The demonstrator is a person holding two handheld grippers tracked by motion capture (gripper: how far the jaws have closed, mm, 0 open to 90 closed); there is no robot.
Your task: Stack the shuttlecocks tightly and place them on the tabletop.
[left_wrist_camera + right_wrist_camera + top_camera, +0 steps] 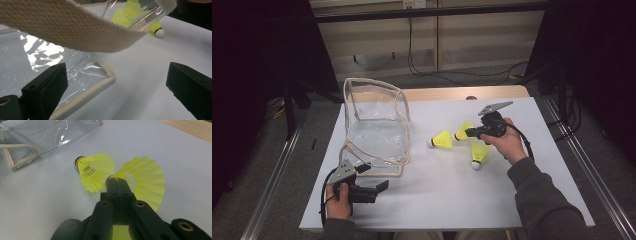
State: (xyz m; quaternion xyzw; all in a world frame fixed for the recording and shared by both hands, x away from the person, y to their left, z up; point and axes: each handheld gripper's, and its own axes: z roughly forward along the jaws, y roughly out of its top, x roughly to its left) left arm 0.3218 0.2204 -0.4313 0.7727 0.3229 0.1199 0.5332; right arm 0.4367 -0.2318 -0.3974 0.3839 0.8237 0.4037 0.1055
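High view: your left gripper point(379, 187) sits near the front-left edge of the white board point(452, 200), jaws wide, nothing between them. Just beyond it the clear bag point(374, 125) stands with its webbing strap point(377, 172) looping down onto the board. In the left gripper view that strap point(70, 27) crosses overhead and the bag's cream-edged corner lies just beside the left jaw, not touching that I can tell. Open board runs along the front and middle; the right side is taken by your right forearm.

No readable writing or labels anywhere.

Your right gripper point(468, 132) is mid-board, right of centre, jaws clamped tight on the shuttlecock point(463, 131) at its skirt. Right gripper view confirms it: the jaws meet on the yellow skirt point(145, 180). A second shuttlecock point(441, 140) lies just left of the tips, cork toward the bag, close but apart. A third shuttlecock point(478, 154) lies nearer you, under your right hand, cork down-front. The board's far edge, with bare wooden table point(452, 93) behind it, is well clear.
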